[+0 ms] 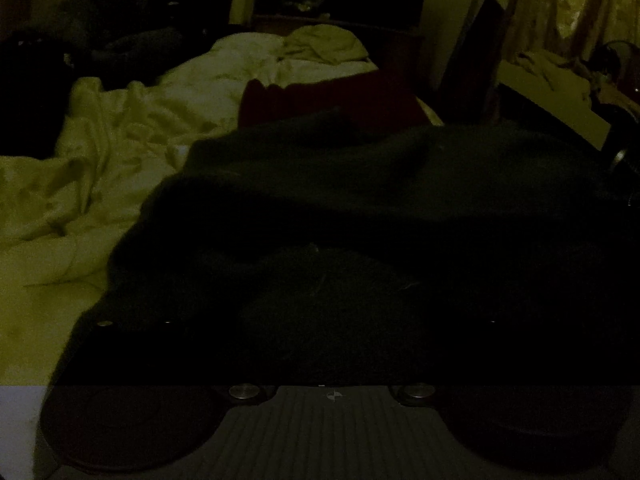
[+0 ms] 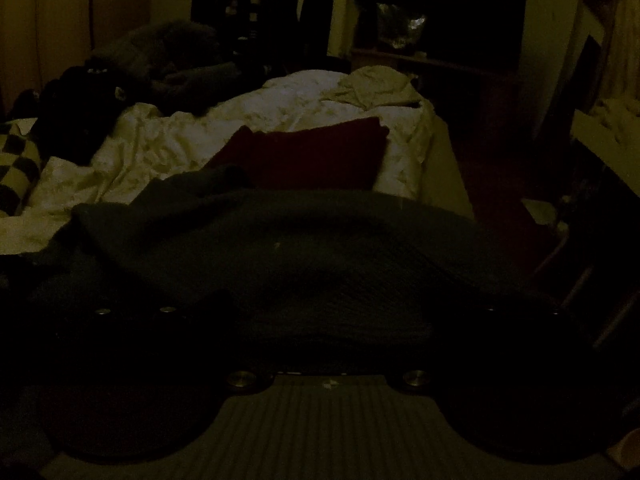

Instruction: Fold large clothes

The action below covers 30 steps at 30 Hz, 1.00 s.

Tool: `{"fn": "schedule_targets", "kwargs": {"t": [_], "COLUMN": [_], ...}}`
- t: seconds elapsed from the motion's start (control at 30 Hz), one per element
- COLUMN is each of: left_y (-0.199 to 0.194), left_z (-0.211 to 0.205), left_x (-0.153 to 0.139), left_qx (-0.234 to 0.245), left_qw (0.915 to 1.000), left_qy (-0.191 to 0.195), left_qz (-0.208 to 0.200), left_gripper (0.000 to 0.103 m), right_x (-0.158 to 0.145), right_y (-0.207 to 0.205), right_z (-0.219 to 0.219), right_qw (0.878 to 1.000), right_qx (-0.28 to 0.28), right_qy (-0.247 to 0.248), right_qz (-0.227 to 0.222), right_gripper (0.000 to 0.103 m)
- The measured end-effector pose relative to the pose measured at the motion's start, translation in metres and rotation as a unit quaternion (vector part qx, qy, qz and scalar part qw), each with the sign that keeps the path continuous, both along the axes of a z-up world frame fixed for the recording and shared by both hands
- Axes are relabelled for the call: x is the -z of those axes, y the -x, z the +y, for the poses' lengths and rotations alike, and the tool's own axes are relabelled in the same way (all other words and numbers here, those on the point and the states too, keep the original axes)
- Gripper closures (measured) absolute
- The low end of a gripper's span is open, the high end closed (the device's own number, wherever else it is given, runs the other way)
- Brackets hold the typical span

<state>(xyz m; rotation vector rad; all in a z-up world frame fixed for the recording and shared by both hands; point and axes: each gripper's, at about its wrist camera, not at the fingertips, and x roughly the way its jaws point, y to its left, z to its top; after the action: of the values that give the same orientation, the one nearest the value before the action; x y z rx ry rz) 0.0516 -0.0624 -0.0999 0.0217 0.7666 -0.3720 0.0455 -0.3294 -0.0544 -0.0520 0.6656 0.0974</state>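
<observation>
The room is very dim. A large dark knitted garment [image 1: 380, 184] lies crumpled on the bed and fills the middle of the left wrist view. It also spreads across the right wrist view as a wide dark garment [image 2: 300, 240]. My left gripper [image 1: 320, 304] is low over its near edge, and the screwed finger bases stand far apart, so it is open. My right gripper [image 2: 320, 300] is also open, with the cloth lying between its widely spread fingers. The fingertips of both are lost in the dark against the fabric.
A dark red cloth [image 2: 316, 156] lies just beyond the garment on rumpled white bedding [image 2: 180, 152]. A heap of dark clothes [image 2: 160, 60] and a checkered cloth [image 2: 16, 160] sit at the left. The bed's edge [image 2: 452, 168] drops to the floor at the right.
</observation>
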Motion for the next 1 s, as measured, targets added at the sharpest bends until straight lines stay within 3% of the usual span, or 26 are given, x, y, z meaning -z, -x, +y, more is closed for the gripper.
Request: {"fn": "schedule_targets", "kwargs": {"t": [1.0], "left_y": [-0.0012], "left_z": [-0.0003], "left_x": [-0.0001], "left_qx": [0.000], "left_qw": [1.0000], "left_qy": [0.001], "left_qz": [0.001], "left_gripper": [0.000], "right_x": [0.0008], "right_y": [-0.0022], "right_z": [-0.0053], "right_qw": [1.000], "right_qx": [0.001], "right_qy": [-0.007], "right_qz": [-0.004], "right_gripper": [0.000]}}
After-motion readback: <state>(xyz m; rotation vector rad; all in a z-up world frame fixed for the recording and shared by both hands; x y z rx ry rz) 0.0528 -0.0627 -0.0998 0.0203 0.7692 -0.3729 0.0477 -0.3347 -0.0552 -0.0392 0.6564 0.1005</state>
